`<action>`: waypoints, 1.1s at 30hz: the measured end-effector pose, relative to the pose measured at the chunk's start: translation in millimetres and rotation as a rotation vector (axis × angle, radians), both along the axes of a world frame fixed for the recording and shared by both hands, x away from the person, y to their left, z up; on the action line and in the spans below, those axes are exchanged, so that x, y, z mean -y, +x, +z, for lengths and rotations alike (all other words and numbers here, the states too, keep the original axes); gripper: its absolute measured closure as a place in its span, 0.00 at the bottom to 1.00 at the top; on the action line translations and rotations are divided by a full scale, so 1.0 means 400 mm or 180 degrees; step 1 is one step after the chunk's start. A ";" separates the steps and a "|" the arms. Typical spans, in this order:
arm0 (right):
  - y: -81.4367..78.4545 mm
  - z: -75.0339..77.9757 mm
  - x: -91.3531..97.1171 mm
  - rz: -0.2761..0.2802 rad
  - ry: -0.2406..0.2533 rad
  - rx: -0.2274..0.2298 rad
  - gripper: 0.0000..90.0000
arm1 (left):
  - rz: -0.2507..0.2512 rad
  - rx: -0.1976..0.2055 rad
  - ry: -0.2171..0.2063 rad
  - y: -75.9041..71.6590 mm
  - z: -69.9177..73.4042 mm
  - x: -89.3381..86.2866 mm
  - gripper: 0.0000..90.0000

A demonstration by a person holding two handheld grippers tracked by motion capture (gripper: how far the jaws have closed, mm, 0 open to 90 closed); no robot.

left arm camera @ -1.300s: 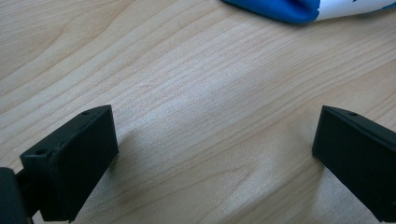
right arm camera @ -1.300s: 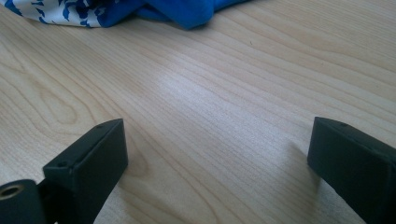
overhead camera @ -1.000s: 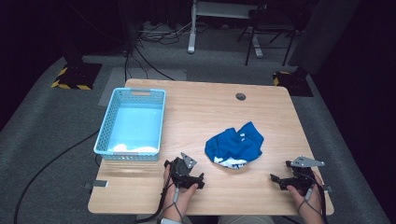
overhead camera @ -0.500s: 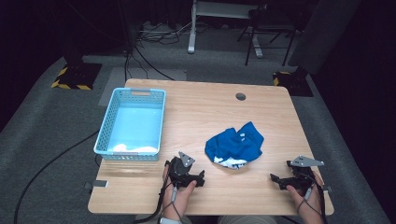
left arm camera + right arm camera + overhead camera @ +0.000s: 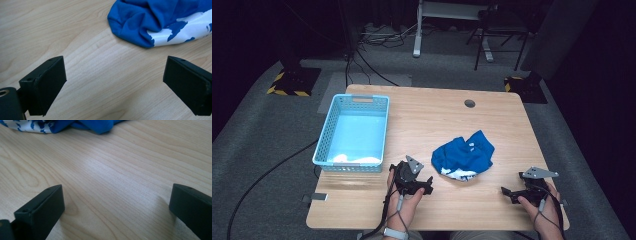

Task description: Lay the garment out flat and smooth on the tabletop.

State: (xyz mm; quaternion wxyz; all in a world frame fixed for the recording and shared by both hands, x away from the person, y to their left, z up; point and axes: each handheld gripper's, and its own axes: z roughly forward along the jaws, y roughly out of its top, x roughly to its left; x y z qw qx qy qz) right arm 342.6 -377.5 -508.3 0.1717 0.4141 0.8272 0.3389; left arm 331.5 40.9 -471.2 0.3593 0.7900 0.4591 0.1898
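Observation:
A crumpled blue cloth with white print [image 5: 464, 156] lies on the wooden table [image 5: 432, 120], right of centre. My left gripper [image 5: 428, 184] hovers just left of the cloth, jaws open and pointing at it, nothing between them. In the left gripper view the cloth [image 5: 160, 22] lies beyond the open left gripper [image 5: 115, 65]. My right gripper [image 5: 507, 193] rests near the front right corner; its jaws have just been opening and hold nothing. In the right gripper view, the right gripper [image 5: 116, 190] is spread over bare wood, with the cloth [image 5: 75, 124] at the top edge.
A light blue plastic basket [image 5: 323, 140] stands at the table's left with something white [image 5: 354, 159] at its near end. A round cable hole [image 5: 469, 103] sits near the far edge. Cables and chair legs lie on the floor behind.
My left gripper has risen a little above the table. The right hand has stayed where it was, and the cloth has not moved.

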 end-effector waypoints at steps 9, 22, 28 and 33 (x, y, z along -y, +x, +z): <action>0.000 0.000 0.006 0.0039 0.0005 0.0000 0.01 | -0.0095 0.0062 -0.0012 0.019 0.026 0.025 0.05; 0.001 -0.001 0.003 -0.0001 0.0007 0.0006 0.01 | -0.0143 0.0134 -0.0017 0.047 0.060 0.042 0.05; 0.001 -0.001 0.003 0.0004 0.0008 0.0006 0.01 | -0.0146 0.0150 -0.0008 0.063 0.072 0.042 0.05; 0.002 -0.001 0.004 0.0021 0.0008 0.0004 0.01 | -0.0187 0.0150 -0.0001 0.080 0.079 0.046 0.04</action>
